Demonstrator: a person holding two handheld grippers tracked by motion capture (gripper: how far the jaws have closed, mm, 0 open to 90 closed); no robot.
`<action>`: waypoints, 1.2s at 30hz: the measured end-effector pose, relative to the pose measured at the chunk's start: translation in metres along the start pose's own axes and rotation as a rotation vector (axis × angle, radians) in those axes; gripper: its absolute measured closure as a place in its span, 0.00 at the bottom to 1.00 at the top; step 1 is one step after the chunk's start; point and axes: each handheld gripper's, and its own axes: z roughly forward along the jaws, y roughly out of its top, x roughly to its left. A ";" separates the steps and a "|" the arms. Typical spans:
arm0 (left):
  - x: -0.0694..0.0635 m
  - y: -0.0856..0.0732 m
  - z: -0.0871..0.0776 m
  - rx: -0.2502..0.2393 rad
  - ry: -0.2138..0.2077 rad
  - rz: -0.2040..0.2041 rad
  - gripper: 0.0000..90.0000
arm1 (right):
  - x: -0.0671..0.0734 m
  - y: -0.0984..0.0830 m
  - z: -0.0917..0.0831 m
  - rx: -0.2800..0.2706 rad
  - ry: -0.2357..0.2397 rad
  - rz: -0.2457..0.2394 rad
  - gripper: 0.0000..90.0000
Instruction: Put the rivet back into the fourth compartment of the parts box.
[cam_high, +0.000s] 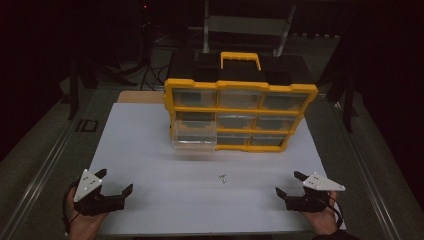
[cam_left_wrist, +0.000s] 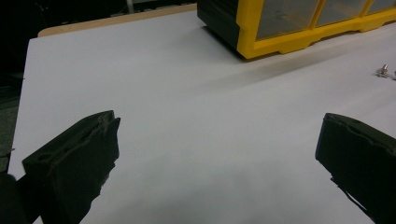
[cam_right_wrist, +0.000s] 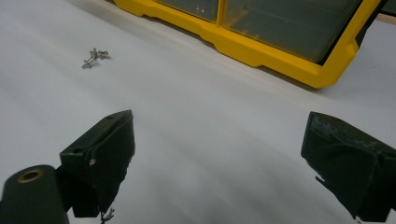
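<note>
A yellow and black organiser case (cam_high: 240, 112) with clear drawers stands upright at the back of the white table top (cam_high: 150, 165); its lower-left drawer (cam_high: 194, 141) is pulled out toward me. A few small metal screws (cam_high: 223, 178) lie loose on the white surface in front of it, also seen as screws (cam_right_wrist: 95, 57) and screws (cam_left_wrist: 384, 71). My left gripper (cam_high: 116, 181) rests near the front left corner, jaws wide open and empty. My right gripper (cam_high: 289, 183) rests near the front right, open with nothing between its jaws.
A metal rail (cam_high: 45, 165) runs along the table's left side, another rail (cam_high: 370, 170) along the right. Dark stands and cables (cam_high: 145, 65) sit behind the table. The case's yellow carry handle (cam_high: 240, 59) sticks up at the back.
</note>
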 end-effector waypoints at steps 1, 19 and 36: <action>0.000 0.000 0.000 0.002 -0.001 0.004 0.00 | 0.000 0.000 0.000 0.002 -0.002 -0.002 0.11; -0.003 0.001 0.007 0.032 -0.008 0.025 0.00 | 0.011 0.029 0.007 0.020 0.034 -0.023 0.11; -0.005 0.001 0.009 0.032 -0.027 0.032 0.00 | 0.056 0.110 0.068 0.076 0.178 -0.193 0.11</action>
